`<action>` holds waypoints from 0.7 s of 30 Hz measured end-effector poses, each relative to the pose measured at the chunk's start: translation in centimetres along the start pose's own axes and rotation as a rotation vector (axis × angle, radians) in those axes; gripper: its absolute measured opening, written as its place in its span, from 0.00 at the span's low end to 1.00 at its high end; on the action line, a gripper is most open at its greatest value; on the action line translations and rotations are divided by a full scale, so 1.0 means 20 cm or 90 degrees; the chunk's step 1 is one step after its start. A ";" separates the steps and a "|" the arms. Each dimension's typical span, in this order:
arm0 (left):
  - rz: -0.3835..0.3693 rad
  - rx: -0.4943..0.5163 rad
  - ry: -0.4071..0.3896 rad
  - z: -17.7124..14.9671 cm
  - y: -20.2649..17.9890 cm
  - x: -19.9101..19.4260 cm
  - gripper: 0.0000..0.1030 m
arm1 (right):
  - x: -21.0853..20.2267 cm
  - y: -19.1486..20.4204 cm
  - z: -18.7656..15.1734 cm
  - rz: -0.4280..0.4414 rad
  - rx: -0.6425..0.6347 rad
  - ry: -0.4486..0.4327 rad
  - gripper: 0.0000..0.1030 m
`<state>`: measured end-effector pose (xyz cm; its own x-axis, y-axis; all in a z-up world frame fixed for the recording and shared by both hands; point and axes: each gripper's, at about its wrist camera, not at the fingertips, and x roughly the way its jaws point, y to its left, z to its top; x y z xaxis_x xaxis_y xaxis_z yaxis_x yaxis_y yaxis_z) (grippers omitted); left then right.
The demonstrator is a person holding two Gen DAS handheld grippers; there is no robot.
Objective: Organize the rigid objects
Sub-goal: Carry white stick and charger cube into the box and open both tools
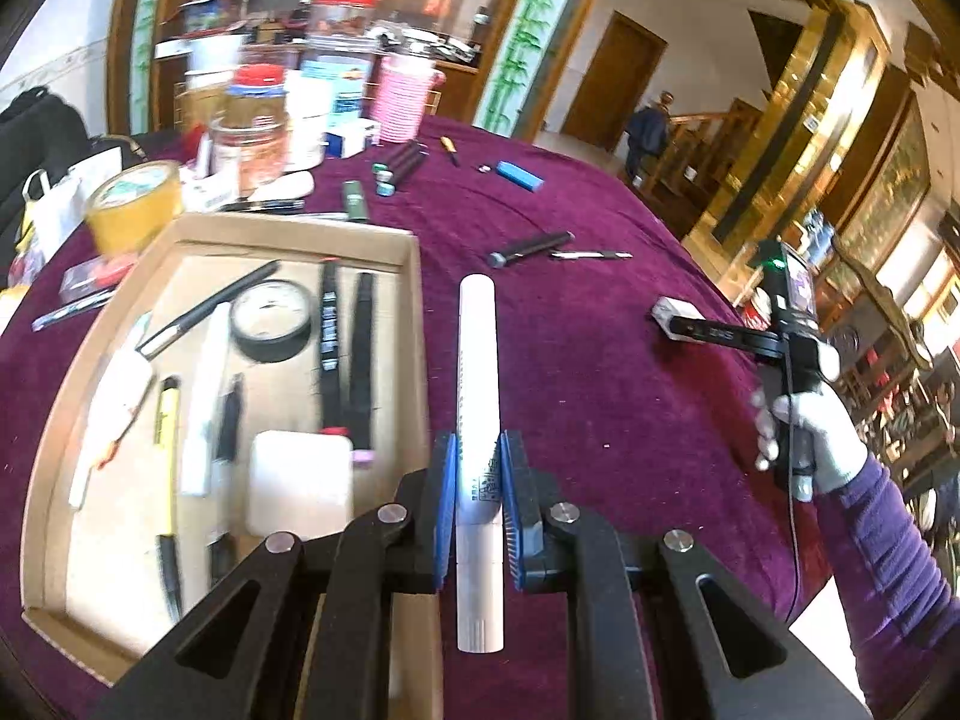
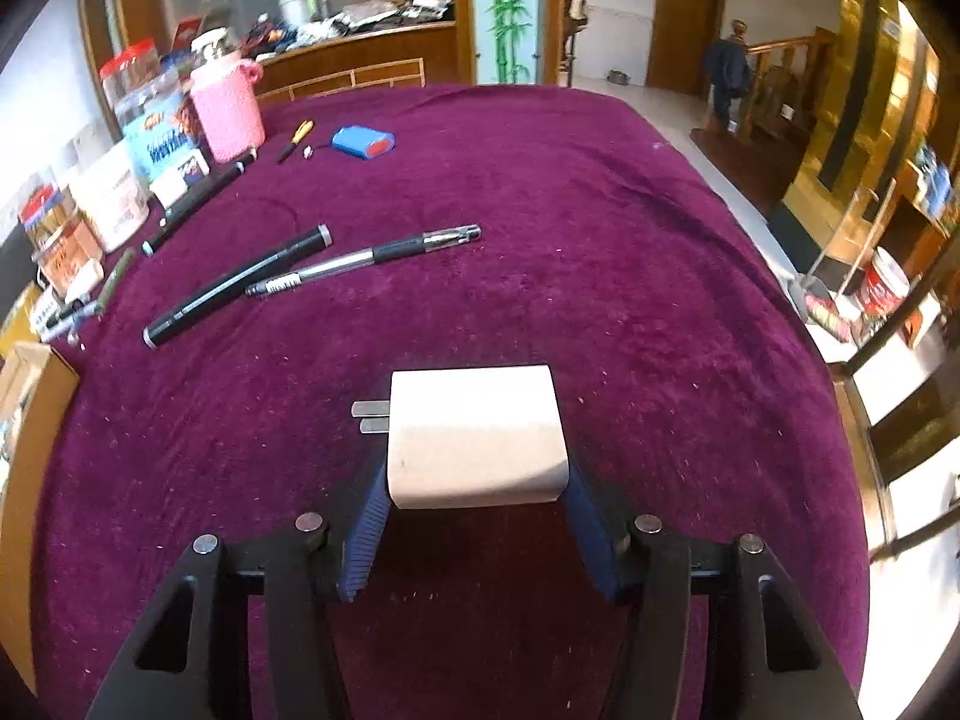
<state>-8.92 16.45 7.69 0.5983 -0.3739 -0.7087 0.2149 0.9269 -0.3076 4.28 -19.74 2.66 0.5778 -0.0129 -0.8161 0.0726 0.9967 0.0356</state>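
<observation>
Clamping a long white tube (image 1: 478,396) between its blue pads, the left gripper (image 1: 478,498) stands nearly closed, with the tube lying along the fingers and sticking out past both ends. It hangs over the purple tablecloth (image 1: 600,360), just right of the cardboard tray (image 1: 414,324), which holds pens, a roll of black tape (image 1: 273,319) and a white square block (image 1: 300,483). Small print runs down the tube, too fine to read.

The right gripper (image 2: 477,480) stands about half open, with a white plug charger (image 2: 474,438) between its pads, prongs pointing left; both pads appear to touch its sides. Farther off to the left lie a black marker (image 2: 240,285) and a clear pen (image 2: 366,261). Their labels are blurred, as are the jars at the far left edge.
</observation>
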 end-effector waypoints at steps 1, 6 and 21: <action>0.000 -0.005 -0.003 0.00 0.03 -0.01 0.14 | -0.03 0.00 0.00 0.007 0.012 -0.006 0.57; 0.019 -0.034 -0.024 -0.03 0.15 -0.09 0.14 | -0.34 0.20 0.04 0.093 0.005 -0.067 0.57; 0.169 -0.133 -0.016 -0.19 0.61 -0.23 0.14 | -0.54 1.47 -0.43 0.418 -0.251 0.015 0.58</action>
<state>-11.96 29.42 4.70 0.6310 -0.1171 -0.7669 -0.1123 0.9644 -0.2396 -6.78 10.42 7.53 0.3841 0.5889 -0.7111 -0.5779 0.7540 0.3123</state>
